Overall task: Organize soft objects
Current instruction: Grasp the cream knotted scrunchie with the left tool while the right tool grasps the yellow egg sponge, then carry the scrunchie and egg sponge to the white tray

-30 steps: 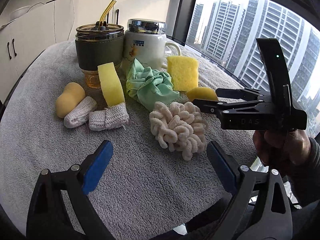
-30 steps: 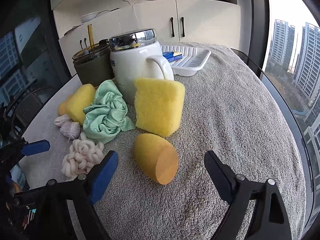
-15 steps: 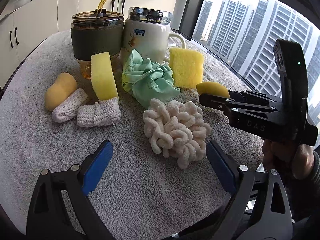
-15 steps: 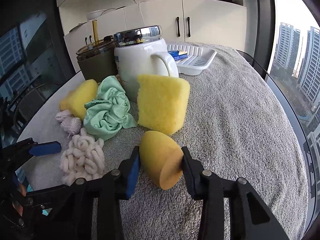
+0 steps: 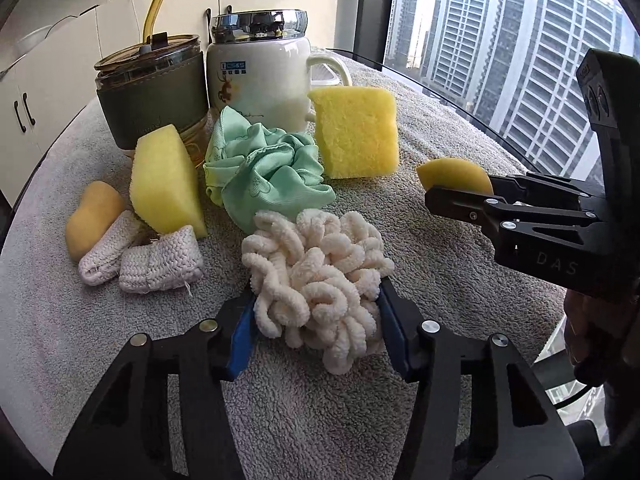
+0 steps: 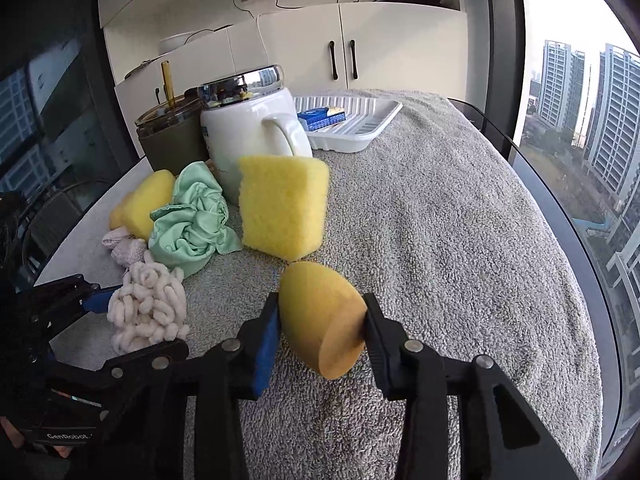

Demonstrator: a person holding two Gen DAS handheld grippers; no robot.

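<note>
My left gripper (image 5: 316, 324) is shut on the cream looped scrunchie (image 5: 320, 276), which rests on the grey towel (image 5: 80, 320); the scrunchie also shows in the right wrist view (image 6: 148, 304). My right gripper (image 6: 320, 328) is shut on the orange-yellow makeup sponge (image 6: 320, 316) and holds it just above the towel; the sponge also shows in the left wrist view (image 5: 452, 176). A green cloth scrunchie (image 5: 264, 168), two yellow sponges (image 5: 356, 132) (image 5: 164, 180), an orange gourd-shaped sponge (image 5: 92, 216) and two knitted pads (image 5: 160, 264) lie behind.
A white lidded mug (image 5: 260, 76) and a glass tumbler with a straw (image 5: 152, 92) stand at the back. A white tray (image 6: 360, 124) holding a blue packet sits far back in the right wrist view. The towel-covered table ends at a window on the right.
Both grippers closed: the right one on the orange-yellow sponge, then lifted it slightly; the left one moved forward and closed on the cream scrunchie.
</note>
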